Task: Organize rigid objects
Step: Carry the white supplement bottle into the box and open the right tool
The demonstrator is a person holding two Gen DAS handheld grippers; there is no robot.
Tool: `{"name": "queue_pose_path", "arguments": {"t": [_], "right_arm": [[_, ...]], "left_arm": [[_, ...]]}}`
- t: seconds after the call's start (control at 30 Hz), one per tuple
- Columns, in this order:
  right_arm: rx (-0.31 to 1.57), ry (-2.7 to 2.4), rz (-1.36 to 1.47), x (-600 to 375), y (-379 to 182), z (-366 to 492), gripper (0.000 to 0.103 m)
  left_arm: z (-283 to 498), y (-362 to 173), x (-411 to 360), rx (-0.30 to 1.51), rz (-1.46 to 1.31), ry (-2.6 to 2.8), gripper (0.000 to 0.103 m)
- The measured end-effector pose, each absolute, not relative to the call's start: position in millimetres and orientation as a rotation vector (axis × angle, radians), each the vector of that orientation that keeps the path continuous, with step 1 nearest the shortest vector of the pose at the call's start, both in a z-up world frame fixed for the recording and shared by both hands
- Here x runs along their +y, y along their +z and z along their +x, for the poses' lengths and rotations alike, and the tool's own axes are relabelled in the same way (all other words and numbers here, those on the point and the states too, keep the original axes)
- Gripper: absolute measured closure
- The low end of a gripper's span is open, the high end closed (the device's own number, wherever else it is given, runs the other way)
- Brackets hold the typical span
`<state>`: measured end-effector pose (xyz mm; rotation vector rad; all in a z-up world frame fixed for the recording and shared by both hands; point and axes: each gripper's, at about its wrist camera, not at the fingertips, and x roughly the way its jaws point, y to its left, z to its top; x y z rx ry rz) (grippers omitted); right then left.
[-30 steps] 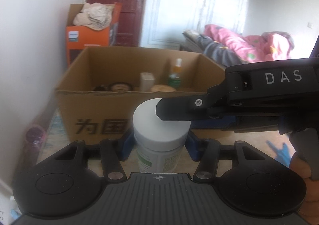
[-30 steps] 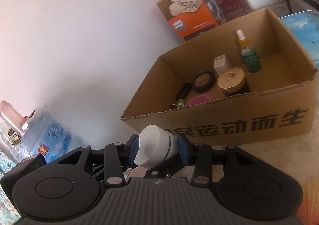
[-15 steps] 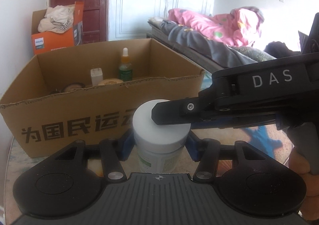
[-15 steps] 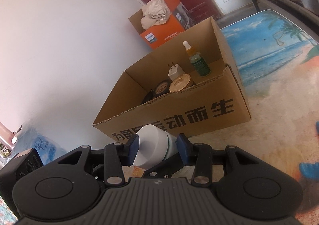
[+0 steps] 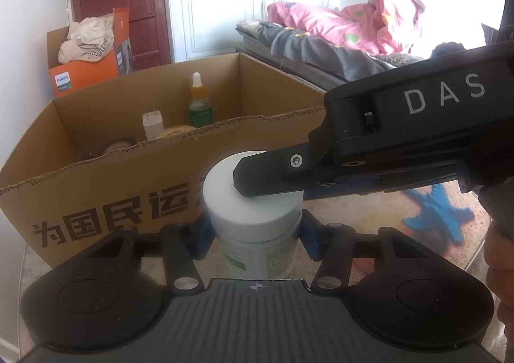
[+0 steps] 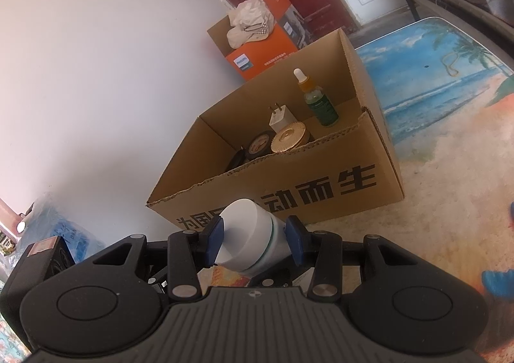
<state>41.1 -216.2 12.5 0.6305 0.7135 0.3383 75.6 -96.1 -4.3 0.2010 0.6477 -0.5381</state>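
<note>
A white-lidded jar (image 5: 253, 202) with a green label is held by both grippers in front of an open cardboard box (image 5: 96, 189). My left gripper (image 5: 253, 234) is shut on the jar's body, jar upright in its view. My right gripper (image 6: 253, 237) is shut on the jar's white lid (image 6: 244, 234); its black finger (image 5: 273, 173) crosses the lid in the left wrist view. The box (image 6: 321, 189) holds a dropper bottle (image 6: 316, 99), a white charger plug (image 6: 279, 117), a gold round tin (image 6: 289, 139) and dark round items (image 6: 257, 146).
An orange Philips box (image 5: 86, 70) with cloth stands behind, by a red door. A bed with pink bedding (image 5: 353, 28) is at the right. The tabletop has a beach print (image 6: 433, 86). A water-bottle pack (image 6: 64, 231) lies at the left.
Both grippers have moved together with the jar; the box has shifted left in the left view and looks farther in the right view. The hold on the jar is unchanged.
</note>
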Motion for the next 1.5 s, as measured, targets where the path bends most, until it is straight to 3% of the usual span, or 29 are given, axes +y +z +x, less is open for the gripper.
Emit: {"name": "queue_pose_path", "arguments": {"t": [0.93, 1.37, 1.5], "right_arm": [[0.668, 0.348, 0.621, -219, 27, 26, 0.057], [0.466, 0.474, 0.488, -204, 120, 41, 0.057], [0.466, 0.483, 0.475, -208, 132, 69, 0.057]], "left_arm": [[62, 13, -96, 0.597, 0.217, -0.527, 0.050], [74, 97, -81, 0.371, 0.194, -0.515, 0.050], [101, 107, -95, 0.376, 0.190, -0.564, 0.050]]}}
